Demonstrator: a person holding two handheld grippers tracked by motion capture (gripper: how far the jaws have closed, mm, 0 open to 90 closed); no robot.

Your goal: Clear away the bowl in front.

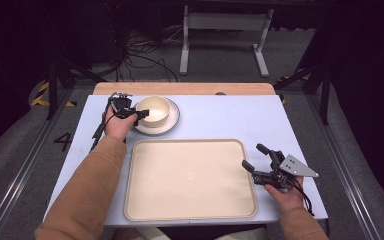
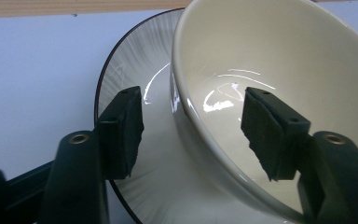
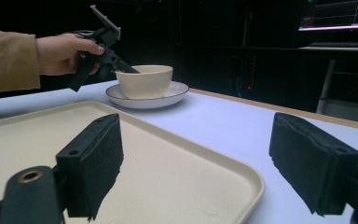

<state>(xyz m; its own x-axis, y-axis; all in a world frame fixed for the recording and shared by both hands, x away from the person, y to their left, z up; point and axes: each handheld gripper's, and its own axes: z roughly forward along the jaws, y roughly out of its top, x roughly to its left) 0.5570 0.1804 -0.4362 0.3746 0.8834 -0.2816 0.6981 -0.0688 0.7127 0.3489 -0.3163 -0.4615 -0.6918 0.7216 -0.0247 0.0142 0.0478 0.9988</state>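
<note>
The left gripper (image 1: 141, 113) straddles the rim of a glossy cream ceramic bowl (image 1: 153, 110), its foam pads not yet pressing, jaws half-wide. The bowl sits on a round dark-rimmed plate (image 1: 172, 123) at the table's far left. The right gripper (image 1: 256, 157) gapes wide beside the matte beige tray (image 1: 187, 177).

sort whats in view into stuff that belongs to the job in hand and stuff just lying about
In the job:
- bowl
- plate under it
- left hand-held gripper, jaws astride the bowl's rim

Lying about:
- tray
- right hand-held gripper, open beside the tray

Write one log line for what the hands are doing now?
left gripper: jaws straddle bowl wall, gap remains | right gripper: open, beside tray | bowl on plate
</note>
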